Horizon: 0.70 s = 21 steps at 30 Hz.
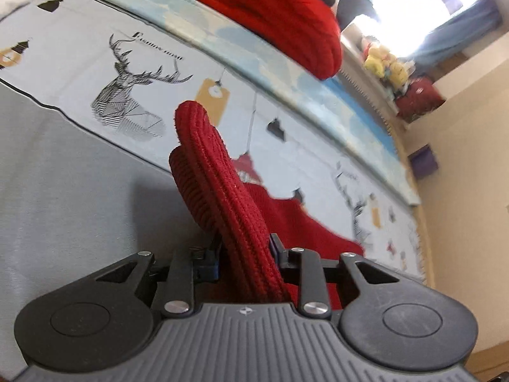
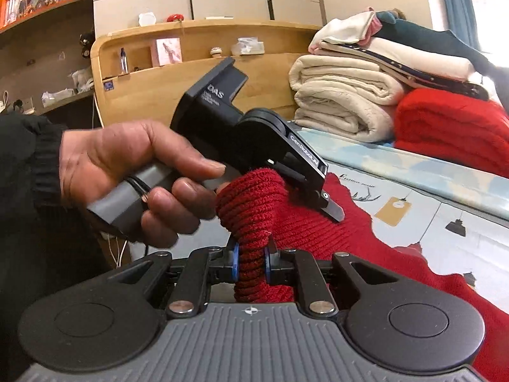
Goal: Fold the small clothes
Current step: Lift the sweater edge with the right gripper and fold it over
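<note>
Left tongs (image 1: 245,254) apparently pinching red knit garment (image 1: 222,191); right tongs (image 2: 251,264) clamped on same garment.

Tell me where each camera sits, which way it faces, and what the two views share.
Left wrist: on the left gripper, looking along its fingers across the deer-print bedsheet toward a bright window; only the gripper's own fingers show.
Right wrist: on the right gripper, facing the wooden headboard; the person's left hand shows.
Shared: the red ribbed knit garment, clamped by both, and the sheet.
</note>
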### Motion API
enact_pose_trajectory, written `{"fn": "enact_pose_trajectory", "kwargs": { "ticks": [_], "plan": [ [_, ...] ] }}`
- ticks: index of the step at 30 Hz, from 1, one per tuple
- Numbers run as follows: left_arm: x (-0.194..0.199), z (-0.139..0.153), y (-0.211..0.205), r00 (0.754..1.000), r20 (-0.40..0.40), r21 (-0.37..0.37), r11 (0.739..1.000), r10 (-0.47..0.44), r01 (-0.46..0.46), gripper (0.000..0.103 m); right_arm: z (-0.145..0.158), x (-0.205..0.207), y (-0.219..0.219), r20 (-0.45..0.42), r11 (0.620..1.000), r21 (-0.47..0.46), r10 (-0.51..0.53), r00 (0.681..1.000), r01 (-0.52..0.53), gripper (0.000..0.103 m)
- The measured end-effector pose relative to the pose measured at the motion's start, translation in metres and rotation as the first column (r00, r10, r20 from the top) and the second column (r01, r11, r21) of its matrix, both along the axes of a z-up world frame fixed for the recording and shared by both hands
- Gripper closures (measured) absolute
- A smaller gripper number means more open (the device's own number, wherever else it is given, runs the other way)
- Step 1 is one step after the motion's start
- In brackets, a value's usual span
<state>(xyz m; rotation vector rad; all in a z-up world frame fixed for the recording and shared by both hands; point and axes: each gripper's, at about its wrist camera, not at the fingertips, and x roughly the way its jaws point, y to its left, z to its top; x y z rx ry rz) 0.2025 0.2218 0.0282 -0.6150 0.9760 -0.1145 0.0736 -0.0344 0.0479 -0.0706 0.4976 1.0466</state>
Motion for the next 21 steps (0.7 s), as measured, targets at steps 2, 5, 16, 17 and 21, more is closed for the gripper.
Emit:
{"fn": "enact_pose_trajectory", "kwargs": {
  "ticks": [2,5,16,17,21],
  "plan": [
    [0.004,0.002,-0.011,0.999,-0.005,0.033,0.999,-0.033,0.033,0.072,-0.004,-0.002,-0.002,0.001,1.0,-0.028,0.0,1.0,0.0,0.088],
    [0.016,0.009,-0.036,0.996,0.016,0.056,0.994,-0.091,0.09,0.073,-0.008,-0.005,-0.015,0.008,0.998,-0.063,-0.032,0.999,0.032,0.088],
    [0.025,0.031,-0.189,0.907,0.242,0.076,0.939,-0.344,0.335,0.068,0.002,-0.014,-0.142,0.054,0.915,-0.08,-0.392,0.918,0.395,0.089],
    [0.024,0.032,-0.199,0.897,0.256,0.066,0.932,-0.361,0.357,0.06,0.002,-0.017,-0.153,0.06,0.895,-0.087,-0.435,0.899,0.438,0.089],
    [0.018,0.028,-0.221,0.876,0.237,0.113,0.908,-0.419,0.404,0.034,-0.019,-0.015,-0.188,-0.001,0.793,-0.198,-0.588,0.809,0.576,0.09]
  ]
}}
